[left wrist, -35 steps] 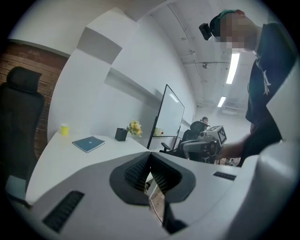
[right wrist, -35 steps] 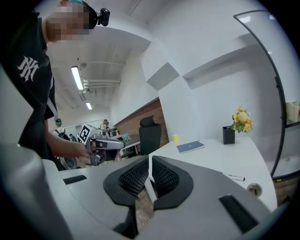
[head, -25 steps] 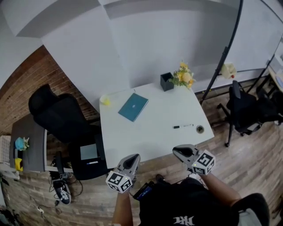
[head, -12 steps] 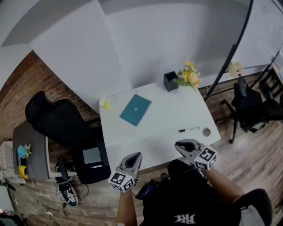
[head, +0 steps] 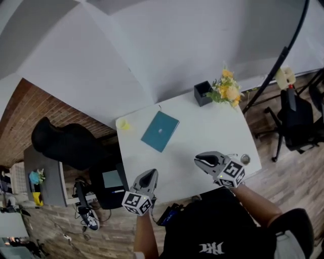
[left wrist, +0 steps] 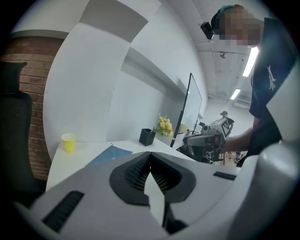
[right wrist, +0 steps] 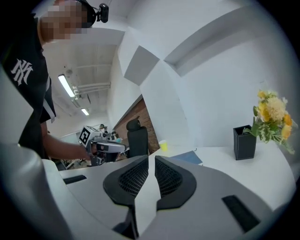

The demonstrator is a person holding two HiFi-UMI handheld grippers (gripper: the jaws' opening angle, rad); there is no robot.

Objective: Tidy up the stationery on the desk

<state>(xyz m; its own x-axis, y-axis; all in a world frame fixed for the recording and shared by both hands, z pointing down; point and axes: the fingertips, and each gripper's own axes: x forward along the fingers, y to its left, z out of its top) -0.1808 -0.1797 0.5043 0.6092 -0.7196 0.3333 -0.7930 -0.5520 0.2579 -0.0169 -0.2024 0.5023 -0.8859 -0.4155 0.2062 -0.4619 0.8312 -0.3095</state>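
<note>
Person wears a black short-sleeved T-shirt (head: 212,230) with a white monogram logo (head: 210,249) on the chest; the logo also shows in the right gripper view. Small black camera (right wrist: 101,12) mounted at the head. The left gripper (head: 150,175) has a light grey moulded shell (left wrist: 84,197), black ribbed pads (left wrist: 136,171) in a black surround, and black slots in the shell on either side. The right gripper (head: 200,161) is the same build. Each carries a white cube with black square markers: left cube (head: 135,202), right cube (head: 233,174).
</note>
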